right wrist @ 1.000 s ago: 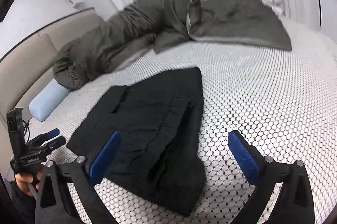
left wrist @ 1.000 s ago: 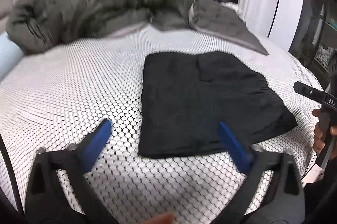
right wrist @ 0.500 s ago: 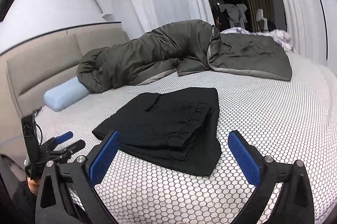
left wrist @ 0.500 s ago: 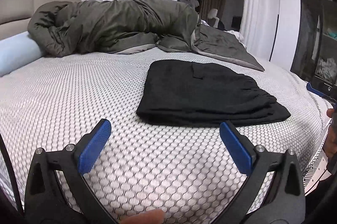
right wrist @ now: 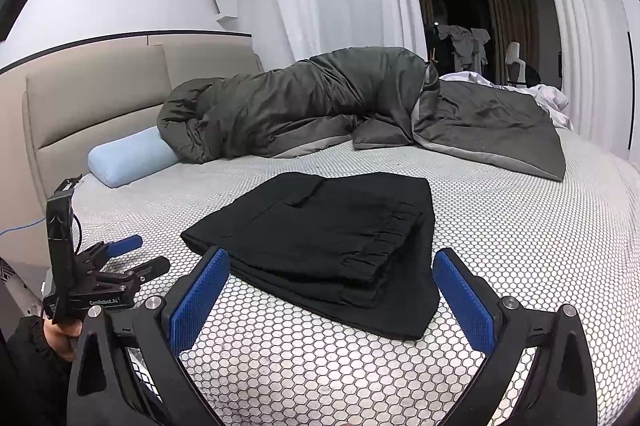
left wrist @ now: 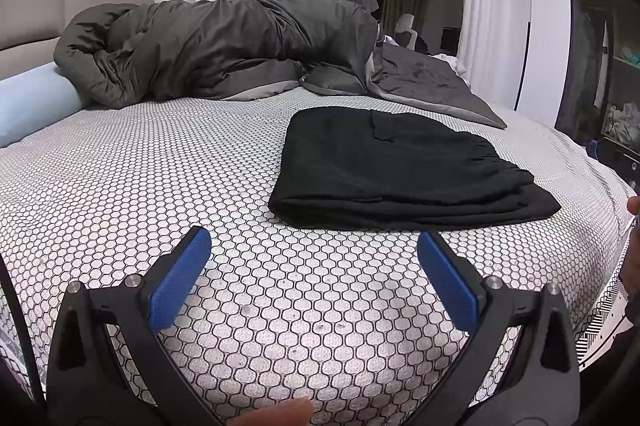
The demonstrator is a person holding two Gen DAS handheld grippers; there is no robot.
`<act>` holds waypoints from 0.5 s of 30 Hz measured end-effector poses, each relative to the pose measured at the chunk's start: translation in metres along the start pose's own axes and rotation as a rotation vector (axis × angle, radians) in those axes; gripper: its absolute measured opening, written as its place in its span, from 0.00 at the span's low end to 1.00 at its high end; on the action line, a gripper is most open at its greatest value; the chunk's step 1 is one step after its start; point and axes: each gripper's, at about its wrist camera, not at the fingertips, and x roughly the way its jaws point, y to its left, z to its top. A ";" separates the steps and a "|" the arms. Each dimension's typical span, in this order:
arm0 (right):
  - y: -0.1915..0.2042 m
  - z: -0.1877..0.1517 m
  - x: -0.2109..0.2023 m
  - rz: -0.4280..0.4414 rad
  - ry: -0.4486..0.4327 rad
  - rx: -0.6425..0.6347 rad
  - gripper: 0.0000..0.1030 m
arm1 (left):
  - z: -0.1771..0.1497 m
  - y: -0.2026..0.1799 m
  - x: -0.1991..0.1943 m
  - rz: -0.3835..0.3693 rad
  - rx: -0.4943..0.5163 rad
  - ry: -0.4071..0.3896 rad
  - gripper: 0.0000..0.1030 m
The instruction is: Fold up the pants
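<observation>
The black pants (left wrist: 396,165) lie folded into a flat rectangle on the bed's honeycomb sheet (left wrist: 140,185); they also show in the right wrist view (right wrist: 332,238). My left gripper (left wrist: 314,278) is open and empty, low over the sheet, short of the pants' near edge. My right gripper (right wrist: 332,294) is open and empty, just short of the fold's near corner. The left gripper also shows at the left edge of the right wrist view (right wrist: 132,258), apart from the pants.
A bunched dark olive duvet (left wrist: 224,45) lies across the far side of the bed. A light blue bolster pillow (right wrist: 128,157) rests against the beige headboard (right wrist: 96,97). White curtains and a dark wardrobe (left wrist: 600,45) stand beyond the bed.
Both grippers have drawn back and lowered from above the pants, so the views now look across the bed. The pants lie still. Both grippers stay open.
</observation>
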 end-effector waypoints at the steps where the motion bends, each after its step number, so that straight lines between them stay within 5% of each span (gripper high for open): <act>1: 0.000 0.000 0.000 0.000 -0.001 -0.001 1.00 | 0.000 0.000 0.000 0.000 0.005 -0.003 0.99; 15: -0.002 0.002 -0.002 -0.002 -0.012 0.012 1.00 | 0.002 -0.005 -0.001 0.006 0.028 -0.013 0.99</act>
